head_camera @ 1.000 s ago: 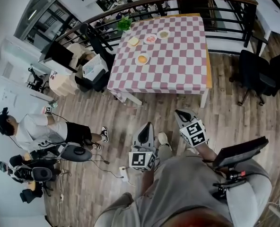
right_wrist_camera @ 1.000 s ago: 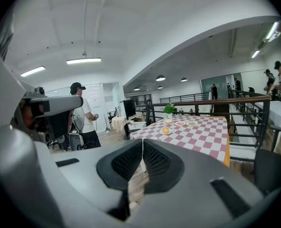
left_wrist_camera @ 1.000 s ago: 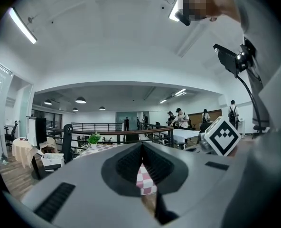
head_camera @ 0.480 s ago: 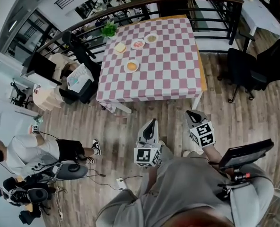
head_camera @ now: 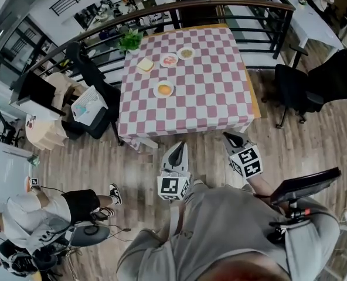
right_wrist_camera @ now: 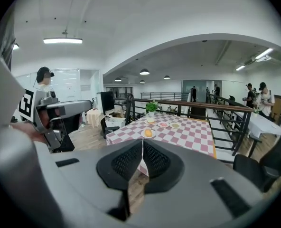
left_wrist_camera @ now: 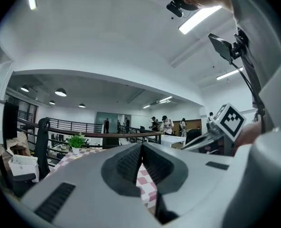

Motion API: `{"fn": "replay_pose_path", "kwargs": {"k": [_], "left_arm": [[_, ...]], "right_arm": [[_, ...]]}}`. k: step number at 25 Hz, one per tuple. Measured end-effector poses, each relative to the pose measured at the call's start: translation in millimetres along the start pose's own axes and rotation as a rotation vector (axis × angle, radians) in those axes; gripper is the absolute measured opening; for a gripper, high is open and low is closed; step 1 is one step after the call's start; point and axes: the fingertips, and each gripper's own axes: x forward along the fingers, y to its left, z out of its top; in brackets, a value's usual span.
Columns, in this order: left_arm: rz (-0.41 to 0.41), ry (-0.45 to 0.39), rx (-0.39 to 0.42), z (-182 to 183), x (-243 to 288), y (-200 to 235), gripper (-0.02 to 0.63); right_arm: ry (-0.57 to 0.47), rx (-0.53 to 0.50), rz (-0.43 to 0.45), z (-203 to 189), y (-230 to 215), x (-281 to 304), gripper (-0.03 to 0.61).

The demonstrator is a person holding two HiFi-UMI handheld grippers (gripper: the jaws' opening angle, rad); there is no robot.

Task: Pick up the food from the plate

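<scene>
A table with a pink-and-white checked cloth [head_camera: 191,98] stands ahead of me on the wooden floor. Several small plates lie at its far left: one with orange food [head_camera: 163,88], one with a yellow slice [head_camera: 145,65], one with pink food [head_camera: 169,60] and one with greenish food [head_camera: 186,52]. My left gripper [head_camera: 180,146] and right gripper [head_camera: 227,137] are both held low near my body, short of the table's near edge. Each is shut with nothing between its jaws. The plate with orange food [right_wrist_camera: 148,133] also shows far off in the right gripper view.
A dark railing [head_camera: 220,7] runs behind the table. A black office chair [head_camera: 305,89] stands to the right and another chair [head_camera: 94,92] with boxes to the left. A potted plant [head_camera: 131,40] sits at the table's far left corner. A person [head_camera: 44,215] sits on the floor at left.
The table has come closer and shifted toward the middle of the head view. Both grippers stay shut and empty in front of my body.
</scene>
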Motion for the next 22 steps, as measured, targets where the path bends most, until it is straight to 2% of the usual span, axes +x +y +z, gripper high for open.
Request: {"fn": "replay_pose_path", "kwargs": {"k": [3,7,11,14,18,22], "left_arm": [[-0.019,-0.013,0.01,5.1,-0.8,38.6,0.008],[-0.076,-0.011,-0.006,-9.7,5.3,68.2,0.008],[-0.136,-0.008,-0.042,-20.8,5.2,73.7,0.006],[-0.172,-0.009,-0.066,-28.7,0.6,72.3,0.008],[-0.17,-0.036,-0.101,-25.2,-0.6,74.3,0.008],[-0.127,-0.042,-0.117,-22.7,-4.7,87.3,0.006]], "right_arm": [[-0.025,0.011,-0.025,19.5,16.8,15.7,0.015],[-0.001,0.056,-0.108,12.2,23.2,27.0,0.015],[0.061,0.06,-0.162,1.4,27.9,24.3,0.015],[0.065,0.052,-0.206,5.8,26.3,25.1,0.015],[0.003,0.048,-0.253,34.6,17.9,40.0,0.015],[-0.063,0.022,-0.233,61.3,24.0,66.8,0.015]]}}
